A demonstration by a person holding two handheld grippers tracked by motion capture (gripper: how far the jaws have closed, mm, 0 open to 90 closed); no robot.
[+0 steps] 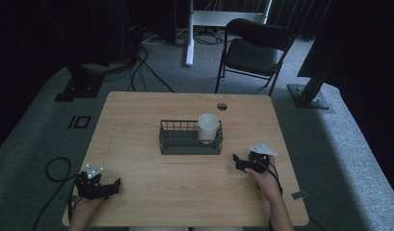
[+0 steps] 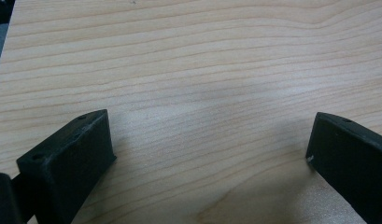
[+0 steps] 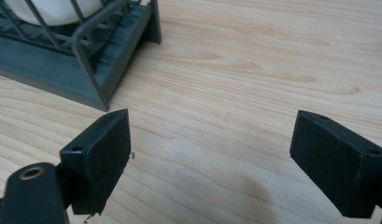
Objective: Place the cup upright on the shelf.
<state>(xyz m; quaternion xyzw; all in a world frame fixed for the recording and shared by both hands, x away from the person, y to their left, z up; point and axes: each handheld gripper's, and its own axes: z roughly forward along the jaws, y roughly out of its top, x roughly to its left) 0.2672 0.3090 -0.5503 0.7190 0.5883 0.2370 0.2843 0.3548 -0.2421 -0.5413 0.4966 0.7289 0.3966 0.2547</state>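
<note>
Pale wood table (image 1: 151,183), grain clear in both gripper views. Dark wire basket (image 1: 190,144) sits mid-table; white cup (image 1: 207,127) stands upright in its right end, against the right wall. Right gripper (image 1: 239,162) is low over the table just right of and nearer than the basket, near its front right corner, not touching; jaws spread wide, nothing between them. In the right gripper view the basket corner (image 3: 93,70) lies ahead-left of the jaws with the cup's (image 3: 53,9) underside behind the wires. Left gripper (image 1: 115,185) is at the near left corner, well apart from the basket, jaws spread wide over bare wood.
</note>
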